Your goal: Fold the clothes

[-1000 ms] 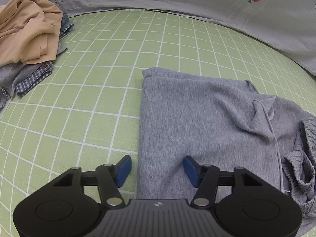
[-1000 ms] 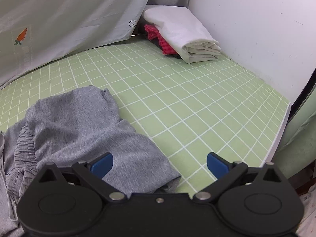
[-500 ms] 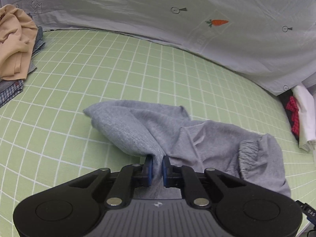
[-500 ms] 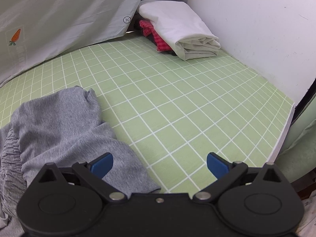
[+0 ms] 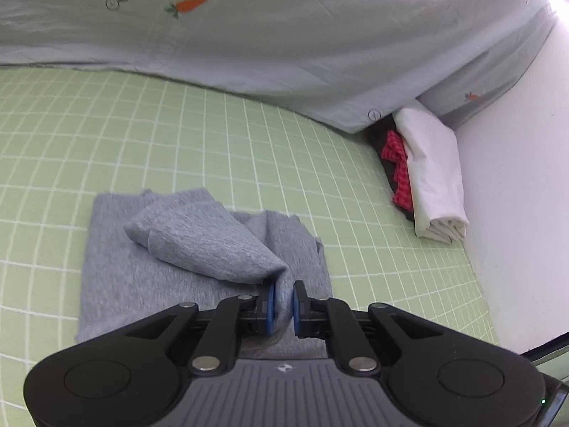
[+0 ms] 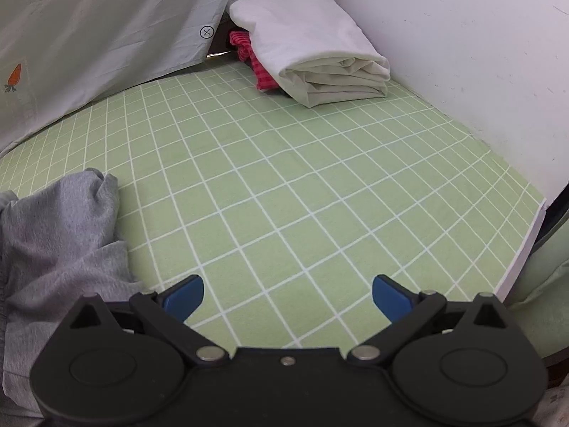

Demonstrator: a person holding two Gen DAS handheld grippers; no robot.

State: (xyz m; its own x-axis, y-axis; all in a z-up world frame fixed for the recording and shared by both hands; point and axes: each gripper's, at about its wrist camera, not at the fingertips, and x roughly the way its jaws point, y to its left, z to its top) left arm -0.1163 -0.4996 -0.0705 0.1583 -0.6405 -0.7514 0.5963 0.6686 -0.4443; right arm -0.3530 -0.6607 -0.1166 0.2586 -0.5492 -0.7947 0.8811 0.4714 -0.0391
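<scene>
On the green checked bed sheet (image 5: 177, 142), the grey garment (image 5: 117, 284) lies spread flat in front of me, and my left tool (image 5: 281, 304) is clamped on a bunched fold of it, lifted so the cloth rises in a ridge over the lower layer. My right tool (image 6: 288, 293) hangs with its blue pads wide apart over bare sheet, holding nothing; the grey cloth shows only at the left edge of its view.

I judge that I am carrying 1 end of the garment across the rest to lay a fold. To do this well I should keep the pinch firm and draw the cloth low and level, so the lower layer does not drag or bunch. The lifted part has a rolled corner at its far end; it needs to land flat, edge matched to edge, before I let go. My right tool could pin the lower layer or smooth the crease, since it is free and close.

A white folded bundle (image 5: 434, 178) over a red checked item (image 5: 398, 167) sits against the wall, well apart from my work, below a pale carrot-print sheet (image 5: 284, 35).
</scene>
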